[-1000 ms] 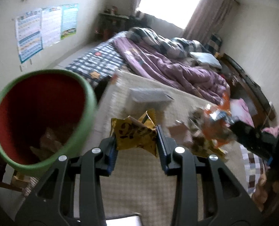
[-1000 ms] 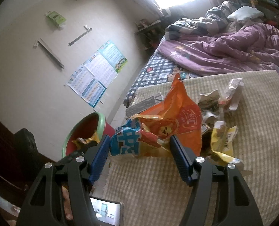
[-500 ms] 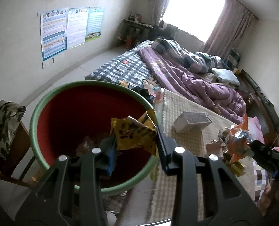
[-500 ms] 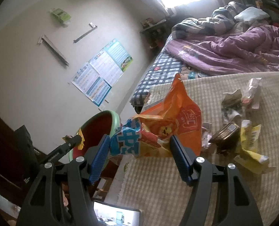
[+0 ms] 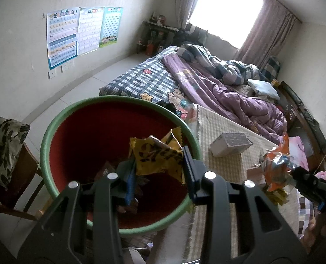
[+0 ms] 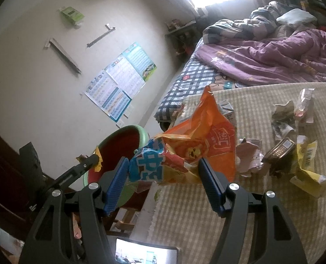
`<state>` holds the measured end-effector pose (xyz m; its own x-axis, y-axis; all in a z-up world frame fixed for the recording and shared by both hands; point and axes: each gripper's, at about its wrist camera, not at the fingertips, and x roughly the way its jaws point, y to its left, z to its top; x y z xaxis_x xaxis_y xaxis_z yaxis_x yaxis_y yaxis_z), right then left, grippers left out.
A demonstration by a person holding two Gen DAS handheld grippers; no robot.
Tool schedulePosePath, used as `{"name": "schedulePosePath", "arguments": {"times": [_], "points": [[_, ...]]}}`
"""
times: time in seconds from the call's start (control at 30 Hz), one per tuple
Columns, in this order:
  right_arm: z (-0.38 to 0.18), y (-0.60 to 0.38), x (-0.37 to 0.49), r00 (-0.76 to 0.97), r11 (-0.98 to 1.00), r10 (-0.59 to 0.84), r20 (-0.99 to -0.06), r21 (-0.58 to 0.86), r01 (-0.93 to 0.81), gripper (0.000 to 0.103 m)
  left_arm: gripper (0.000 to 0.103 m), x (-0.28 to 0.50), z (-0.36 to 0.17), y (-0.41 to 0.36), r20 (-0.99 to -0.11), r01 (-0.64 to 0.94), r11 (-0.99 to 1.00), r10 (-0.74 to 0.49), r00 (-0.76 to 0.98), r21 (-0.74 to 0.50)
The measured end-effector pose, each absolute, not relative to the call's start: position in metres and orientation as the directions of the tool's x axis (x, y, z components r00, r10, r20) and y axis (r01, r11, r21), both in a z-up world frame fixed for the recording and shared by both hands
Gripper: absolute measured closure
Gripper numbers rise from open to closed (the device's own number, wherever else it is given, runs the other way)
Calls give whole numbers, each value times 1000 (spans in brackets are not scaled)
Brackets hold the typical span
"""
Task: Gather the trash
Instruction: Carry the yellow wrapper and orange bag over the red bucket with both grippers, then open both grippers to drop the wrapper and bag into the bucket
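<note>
Left tongs (image 5: 158,171): near finger half hidden behind yellow wrapper (image 5: 158,158); bin (image 5: 53,136) bottom and its scraps too dark to identify. Right tongs (image 6: 163,180): orange bag (image 6: 202,140) hides the counter (image 6: 207,215) edge ahead; bin's far rim blocked by the bag; phone (image 6: 145,255) below cut off by frame edge.

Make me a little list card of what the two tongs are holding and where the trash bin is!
left tongs: shut on the yellow wrapper, held over the bin
right tongs: shut on the orange snack bag, above the mat's edge
bin: green rim, red inside, some wrappers already in it
mat: checked; crumpled wrappers left on it
box: on the mat
</note>
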<state>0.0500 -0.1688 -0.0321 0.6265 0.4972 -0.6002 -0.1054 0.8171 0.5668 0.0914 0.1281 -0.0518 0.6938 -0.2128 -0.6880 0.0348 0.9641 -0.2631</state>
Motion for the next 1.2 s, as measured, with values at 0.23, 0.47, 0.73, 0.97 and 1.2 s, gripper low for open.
{"name": "schedulePosePath", "arguments": {"times": [0.23, 0.47, 0.73, 0.97, 1.2], "points": [[-34, -153, 53, 622, 814, 507, -597, 569, -118, 39, 68, 92, -52, 129, -689, 33, 964, -212, 693, -263], [-32, -136, 58, 617, 810, 521, -589, 570, -139, 39, 68, 96, -55, 137, -691, 28, 965, -207, 693, -262], [-29, -107, 66, 605, 807, 540, -584, 564, -176, 39, 68, 100, -60, 153, -695, 22, 965, -203, 690, -260], [-23, -81, 75, 596, 821, 542, -592, 525, -224, 39, 68, 108, -63, 174, -703, 19, 965, -204, 681, -262], [-21, -56, 82, 576, 835, 542, -612, 472, -283, 39, 68, 114, -70, 181, -714, 22, 964, -211, 667, -265]]}}
